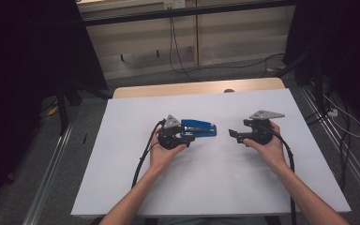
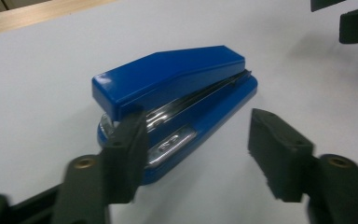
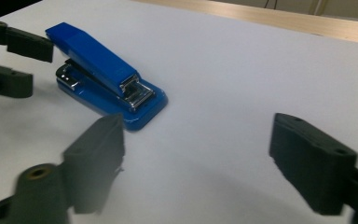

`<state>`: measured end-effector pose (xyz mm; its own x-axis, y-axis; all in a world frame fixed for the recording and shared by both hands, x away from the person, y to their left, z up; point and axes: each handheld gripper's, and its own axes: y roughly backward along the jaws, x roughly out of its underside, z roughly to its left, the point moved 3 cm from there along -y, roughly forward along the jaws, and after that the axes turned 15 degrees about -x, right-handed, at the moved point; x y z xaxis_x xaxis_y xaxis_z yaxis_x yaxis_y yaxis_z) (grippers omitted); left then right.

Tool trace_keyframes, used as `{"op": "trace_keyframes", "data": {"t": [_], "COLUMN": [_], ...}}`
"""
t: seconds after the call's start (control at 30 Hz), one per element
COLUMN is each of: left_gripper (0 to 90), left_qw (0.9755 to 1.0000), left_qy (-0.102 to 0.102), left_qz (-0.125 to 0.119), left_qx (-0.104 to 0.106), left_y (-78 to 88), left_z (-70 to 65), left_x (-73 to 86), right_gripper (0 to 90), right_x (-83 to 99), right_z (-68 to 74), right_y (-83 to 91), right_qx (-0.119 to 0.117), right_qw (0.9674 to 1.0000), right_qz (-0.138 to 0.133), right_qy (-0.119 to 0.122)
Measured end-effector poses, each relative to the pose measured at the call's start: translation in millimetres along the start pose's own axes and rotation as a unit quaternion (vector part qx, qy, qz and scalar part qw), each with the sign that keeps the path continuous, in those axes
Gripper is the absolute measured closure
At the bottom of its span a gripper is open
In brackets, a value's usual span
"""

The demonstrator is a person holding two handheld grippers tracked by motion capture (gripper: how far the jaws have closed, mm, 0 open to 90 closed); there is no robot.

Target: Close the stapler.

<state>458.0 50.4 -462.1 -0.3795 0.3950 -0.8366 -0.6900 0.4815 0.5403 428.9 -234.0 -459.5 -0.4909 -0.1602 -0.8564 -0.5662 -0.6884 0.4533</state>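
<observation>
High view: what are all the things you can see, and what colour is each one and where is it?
Stapler: one, blue, lying closed on the white sheet, just left of the middle.
White sheet: one, white, covering most of the table.
Table: one, light wood, its far edge showing beyond the sheet.
Cables: several, black, on the floor behind and to the right of the table.
Left claw: one, black, open, at the stapler's rear end.
Right claw: one, black, open, right of the stapler and apart from it.
</observation>
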Motion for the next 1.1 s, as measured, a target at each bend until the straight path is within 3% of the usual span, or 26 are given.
{"op": "trace_keyframes", "data": {"t": [0.07, 0.17, 0.23, 0.33, 0.5, 0.57, 0.93, 1.03, 1.1], "left_gripper": [28.6, 20.2, 11.4, 5.0, 4.1, 4.1, 4.2, 4.8, 4.9], "left_qw": [1.0000, 1.0000, 0.9999, 0.9998, 0.9991, 0.9989, 0.9950, 0.9944, 0.9936], "left_qy": [-0.001, -0.002, -0.004, 0.015, 0.008, 0.022, 0.034, 0.038, 0.038], "left_qz": [0.000, -0.001, -0.005, -0.011, -0.039, -0.041, -0.076, -0.088, -0.091], "left_qx": [0.001, 0.000, -0.012, -0.001, -0.012, -0.012, -0.055, -0.044, -0.055], "left_y": [0.5, 2.0, 4.5, 9.6, 20.8, 25.5, 52.7, 62.2, 66.6], "left_z": [-3.0, -3.9, -1.1, 5.5, 11.0, 13.3, 27.9, 29.5, 30.5], "left_x": [-0.7, -1.5, -3.1, -3.5, -1.9, -2.4, 7.4, 10.6, 11.1], "right_gripper": [8.7, 6.9, 2.8, 3.8, 3.3, 3.3, 3.3, 3.2, 3.2], "right_x": [-0.7, -1.7, -1.5, -1.2, 1.0, 1.8, 6.8, 9.8, 11.3], "right_z": [0.2, 0.7, 1.3, 3.5, 7.7, 9.9, 22.1, 23.4, 24.5], "right_y": [-0.1, 1.8, 3.4, 6.0, 11.1, 13.6, 29.6, 32.7, 35.2], "right_qx": [0.012, 0.022, 0.025, 0.027, 0.033, 0.038, 0.047, 0.053, 0.055], "right_qw": [0.9999, 0.9996, 0.9995, 0.9993, 0.9989, 0.9986, 0.9971, 0.9970, 0.9967], "right_qz": [-0.006, -0.012, -0.016, -0.022, -0.031, -0.031, -0.050, -0.048, -0.050], "right_qy": [-0.001, 0.009, 0.010, 0.010, 0.012, 0.019, 0.032, 0.032, 0.032]}}
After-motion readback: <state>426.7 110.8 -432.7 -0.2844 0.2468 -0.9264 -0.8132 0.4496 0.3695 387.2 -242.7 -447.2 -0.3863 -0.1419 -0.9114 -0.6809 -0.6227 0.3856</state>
